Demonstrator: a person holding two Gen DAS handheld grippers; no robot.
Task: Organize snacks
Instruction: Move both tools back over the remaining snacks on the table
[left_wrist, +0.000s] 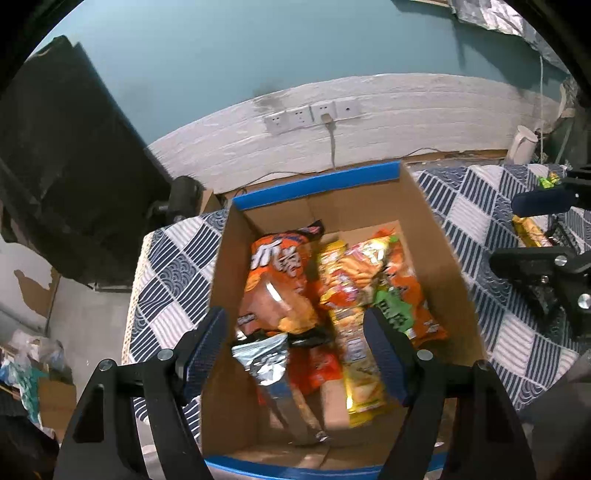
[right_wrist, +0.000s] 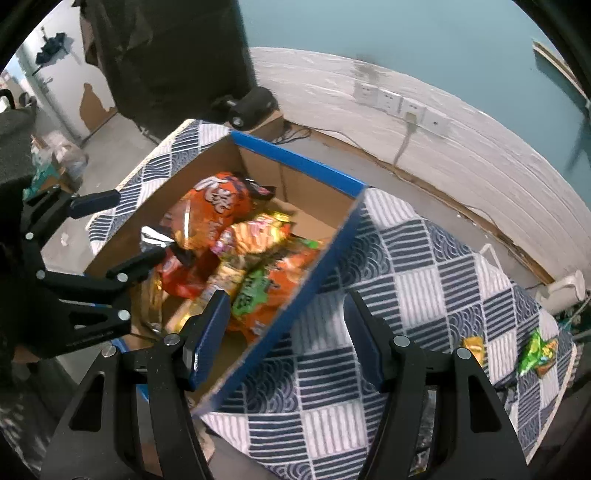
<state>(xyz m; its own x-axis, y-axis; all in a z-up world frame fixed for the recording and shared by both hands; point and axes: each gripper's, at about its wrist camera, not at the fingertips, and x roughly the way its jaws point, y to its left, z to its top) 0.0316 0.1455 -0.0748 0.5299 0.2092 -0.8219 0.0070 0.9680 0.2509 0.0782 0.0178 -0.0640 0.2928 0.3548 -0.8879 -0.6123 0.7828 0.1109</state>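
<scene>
Black tongs frame both views, nearest the lens. Left gripper (left_wrist: 295, 354) hangs over the box (left_wrist: 436, 236) with jaws spread and nothing pinched; the packets lie below them, not between the pads. Right gripper (right_wrist: 282, 339) is likewise parted and empty, one finger over the box's blue rim, the other over the quilt (right_wrist: 424, 258).

Inside the box, packets lie heaped: a silver bag (left_wrist: 264, 356) nearest, a yellow pack (left_wrist: 364, 387) beside it, an orange bag (left_wrist: 277, 273) and a green-labelled pack (left_wrist: 393, 314) further in.

Beyond, on the quilt's far right, two packets remain outside: a green packet (right_wrist: 537, 350) and a small yellow packet (right_wrist: 474, 347) just beside it.

Handling, as a judgement: such foil bags are light, air-puffed, slippery and crushable. A hold on the crimped seam or a flat corner should serve better than a squeeze across the puffed middle.
</scene>
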